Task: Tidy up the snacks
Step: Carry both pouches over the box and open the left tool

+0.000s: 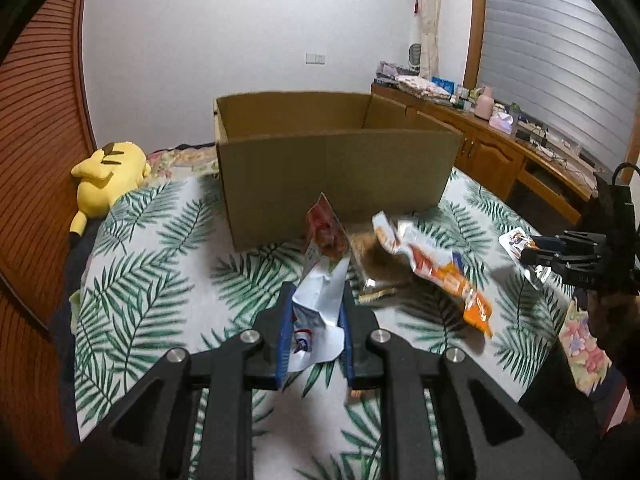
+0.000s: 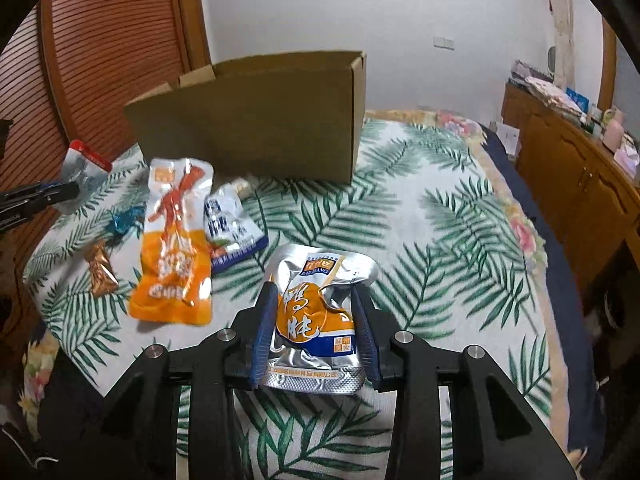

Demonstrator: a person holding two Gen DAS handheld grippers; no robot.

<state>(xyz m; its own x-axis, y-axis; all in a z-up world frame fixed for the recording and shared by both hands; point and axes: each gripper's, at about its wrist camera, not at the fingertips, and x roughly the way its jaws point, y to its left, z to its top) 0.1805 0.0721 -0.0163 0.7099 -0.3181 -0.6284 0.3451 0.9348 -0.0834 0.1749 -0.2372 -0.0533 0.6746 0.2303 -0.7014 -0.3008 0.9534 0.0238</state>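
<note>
My left gripper (image 1: 316,312) is clamped tight on a crumpled white-and-red packet (image 1: 320,292); my right gripper (image 2: 316,320) is closed partway around a silver-and-orange pouch (image 2: 316,312), its pads pressing both sides. Both packs hang above the bed, short of the open box (image 1: 336,160) ahead. I judge the thing is to carry each over the near wall, high enough to clear the rim, then let go inside. More snacks, among them an orange pack (image 2: 176,240), lie on the palm-leaf sheet (image 2: 440,240). A yellow plush (image 1: 108,172) lies left, a wooden cabinet (image 1: 500,152) right.
</note>
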